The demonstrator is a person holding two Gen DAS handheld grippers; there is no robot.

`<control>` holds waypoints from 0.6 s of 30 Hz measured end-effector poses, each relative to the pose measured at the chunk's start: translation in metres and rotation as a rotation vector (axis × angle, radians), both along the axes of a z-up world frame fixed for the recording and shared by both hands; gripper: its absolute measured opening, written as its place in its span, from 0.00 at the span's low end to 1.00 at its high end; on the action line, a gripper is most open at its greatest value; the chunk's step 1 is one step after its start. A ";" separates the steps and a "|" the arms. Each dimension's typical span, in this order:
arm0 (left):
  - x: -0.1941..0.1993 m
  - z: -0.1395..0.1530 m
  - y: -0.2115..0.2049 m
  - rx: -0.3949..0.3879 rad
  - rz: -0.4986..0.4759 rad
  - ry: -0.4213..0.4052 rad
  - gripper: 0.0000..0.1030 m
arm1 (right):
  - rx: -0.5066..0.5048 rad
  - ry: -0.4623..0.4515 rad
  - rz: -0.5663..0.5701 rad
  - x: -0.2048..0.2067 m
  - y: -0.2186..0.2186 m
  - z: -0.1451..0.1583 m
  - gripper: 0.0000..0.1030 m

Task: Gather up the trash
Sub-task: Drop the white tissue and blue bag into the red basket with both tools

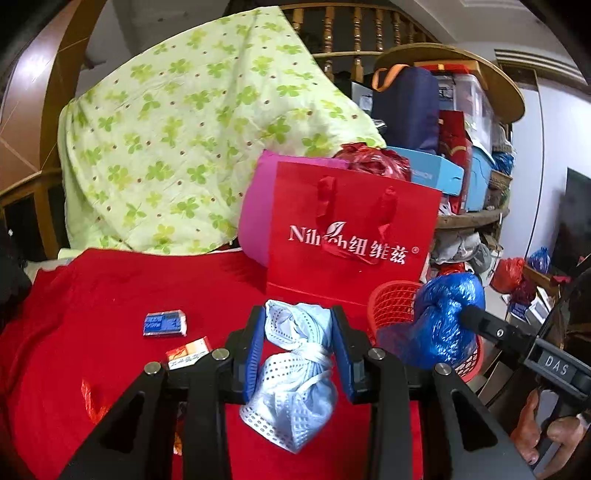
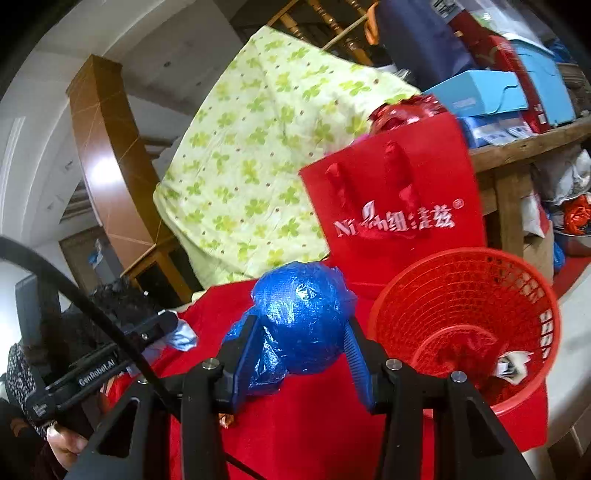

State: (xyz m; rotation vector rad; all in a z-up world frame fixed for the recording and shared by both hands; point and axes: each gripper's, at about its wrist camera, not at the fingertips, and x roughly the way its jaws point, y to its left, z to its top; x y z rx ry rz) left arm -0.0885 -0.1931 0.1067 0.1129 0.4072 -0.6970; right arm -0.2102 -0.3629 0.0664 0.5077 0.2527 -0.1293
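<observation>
Red cloth (image 1: 122, 291) covers the table; above it the left gripper (image 1: 299, 343), tilted slightly down, pinches a knotted pale-blue mask (image 1: 295, 373). At its three o'clock, the right gripper (image 2: 301, 347) clamps a blue plastic bag ball (image 2: 303, 314) beside the red basket (image 2: 480, 295)

White walls (image 2: 44, 122), wooden balustrade (image 1: 354, 33), cluttered wooden shelf (image 1: 476, 216), brown column (image 2: 107, 155), possibly lamp-glare.

Red gift bag (image 1: 347, 236) before clover-print quilt (image 1: 177, 129).
</observation>
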 end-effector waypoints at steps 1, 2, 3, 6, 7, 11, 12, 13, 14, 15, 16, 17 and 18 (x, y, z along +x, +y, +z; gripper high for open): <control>-0.002 0.001 -0.006 0.004 -0.007 -0.003 0.36 | 0.001 -0.006 -0.011 -0.003 -0.005 0.001 0.47; -0.003 0.002 -0.011 0.006 -0.012 -0.003 0.36 | 0.003 -0.010 -0.021 -0.006 -0.008 0.002 0.47; -0.004 0.002 -0.016 0.008 -0.016 -0.003 0.36 | 0.006 -0.014 -0.030 -0.009 -0.011 0.002 0.47; -0.006 0.003 -0.031 0.011 -0.032 -0.003 0.36 | 0.011 -0.020 -0.066 -0.017 -0.025 0.003 0.47; -0.006 0.003 -0.036 0.011 -0.038 0.001 0.36 | 0.014 -0.018 -0.077 -0.019 -0.031 0.002 0.47; -0.005 0.002 -0.057 0.009 -0.077 0.027 0.36 | 0.022 -0.012 -0.115 -0.027 -0.047 0.000 0.47; -0.005 0.001 -0.063 0.004 -0.091 0.036 0.36 | 0.026 -0.013 -0.130 -0.031 -0.052 -0.001 0.47; -0.005 0.001 -0.068 -0.001 -0.105 0.044 0.36 | 0.028 -0.014 -0.144 -0.035 -0.057 -0.002 0.47; -0.004 0.001 -0.074 -0.008 -0.122 0.052 0.36 | 0.031 -0.015 -0.159 -0.039 -0.061 -0.002 0.47; -0.003 0.001 -0.080 -0.017 -0.139 0.061 0.36 | 0.034 -0.015 -0.173 -0.042 -0.065 -0.003 0.47; -0.002 0.001 -0.087 -0.024 -0.154 0.069 0.36 | 0.040 -0.015 -0.194 -0.047 -0.071 -0.005 0.47; -0.002 0.001 -0.092 -0.025 -0.162 0.073 0.36 | 0.045 -0.014 -0.207 -0.049 -0.075 -0.006 0.47; -0.002 0.001 -0.099 -0.027 -0.172 0.076 0.36 | 0.054 -0.012 -0.223 -0.053 -0.080 -0.008 0.47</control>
